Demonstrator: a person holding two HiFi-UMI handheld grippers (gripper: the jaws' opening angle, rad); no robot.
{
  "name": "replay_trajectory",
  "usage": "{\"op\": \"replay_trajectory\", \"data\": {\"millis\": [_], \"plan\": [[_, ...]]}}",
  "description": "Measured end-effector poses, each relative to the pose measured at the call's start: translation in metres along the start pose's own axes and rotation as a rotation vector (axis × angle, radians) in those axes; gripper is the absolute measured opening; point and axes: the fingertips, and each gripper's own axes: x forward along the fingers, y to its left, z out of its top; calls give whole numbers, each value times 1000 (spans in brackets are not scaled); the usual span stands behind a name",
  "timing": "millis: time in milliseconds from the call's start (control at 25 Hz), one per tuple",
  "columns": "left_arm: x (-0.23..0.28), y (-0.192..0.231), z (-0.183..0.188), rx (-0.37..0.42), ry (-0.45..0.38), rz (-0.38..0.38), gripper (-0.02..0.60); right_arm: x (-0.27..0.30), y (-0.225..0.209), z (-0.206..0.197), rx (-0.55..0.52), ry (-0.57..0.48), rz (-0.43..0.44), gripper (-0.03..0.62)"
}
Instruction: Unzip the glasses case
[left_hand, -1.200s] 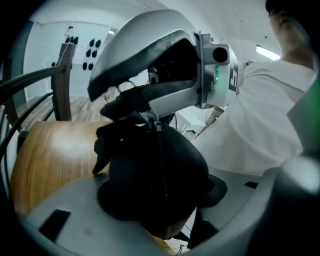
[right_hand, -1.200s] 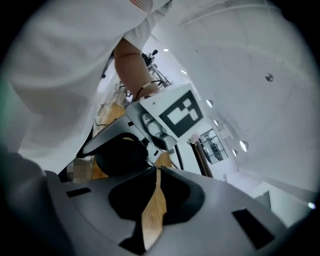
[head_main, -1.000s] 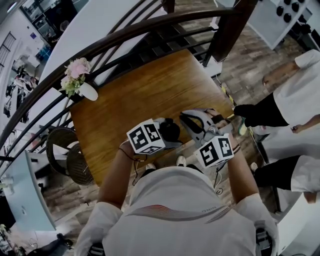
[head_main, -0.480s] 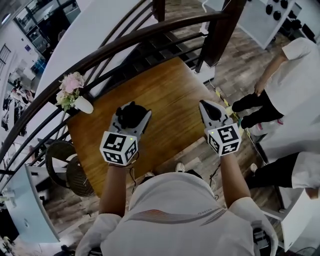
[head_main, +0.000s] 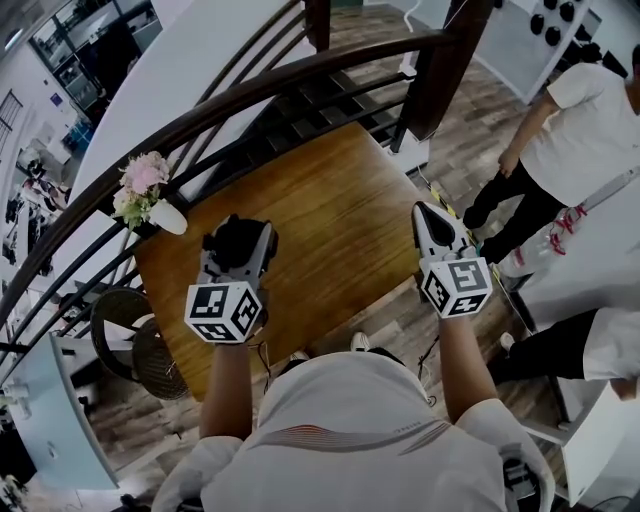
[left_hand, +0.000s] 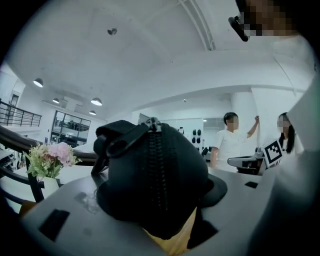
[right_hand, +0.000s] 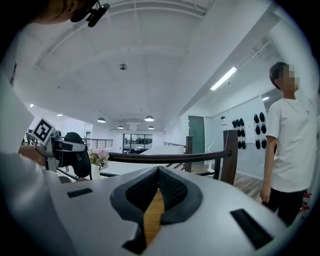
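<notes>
Glasses case (left_hand: 155, 180), black w/ a rounded shell, sits clamped in the L gripper (head_main: 240, 248). Its fingers are spread wide around the shell and press on both sides. In head view it's at approx. 9 o'clock of centre, held up over the near-left part of the wooden counter (head_main: 330, 190) and not resting on it. A vase (head_main: 165, 210) of pink flowers stands at 10 o'clock from it.

Zip looks fully closed. The teeth run straight down the face toward the camera, w/ the zip pull (left_hand: 152, 122) at 12 o'clock on the case and a strap loop (left_hand: 114, 146) just beside it at 10 o'clock. So the unzip prob. hasn't started.

R gripper (right_hand: 159, 172) is at 3 o'clock in head view, well apart from the case. Its fingers are clenched tip to tip w/ nothing between them, only counter wood showing through the gap.

Risks from here:
- R fingers must part before reaching the pull. Going in clenched would just knock the case.
- Pull is small and sits right by the loop, so it's easy to pinch the loop instead. Then the zip stays put and the case gets yanked.
- Shell is rounded and prob. smooth, and it's held in mid-air. A hard tug along the zip could twist it or pop it out of the L fingers onto the counter or floor.
- Zip curves round the case end, so the slider may snag at the bend if pulled off-line.
</notes>
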Motion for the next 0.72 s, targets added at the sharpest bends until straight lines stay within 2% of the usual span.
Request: {"op": "replay_trajectory", "data": {"millis": [320, 720], "plan": [[0, -19, -5, 19, 13, -50, 265, -5, 7, -3, -11, 3, 18, 51], [-2, -27, -3, 24, 5, -56, 265, -11, 10, 0, -30, -6, 39, 51]]}}
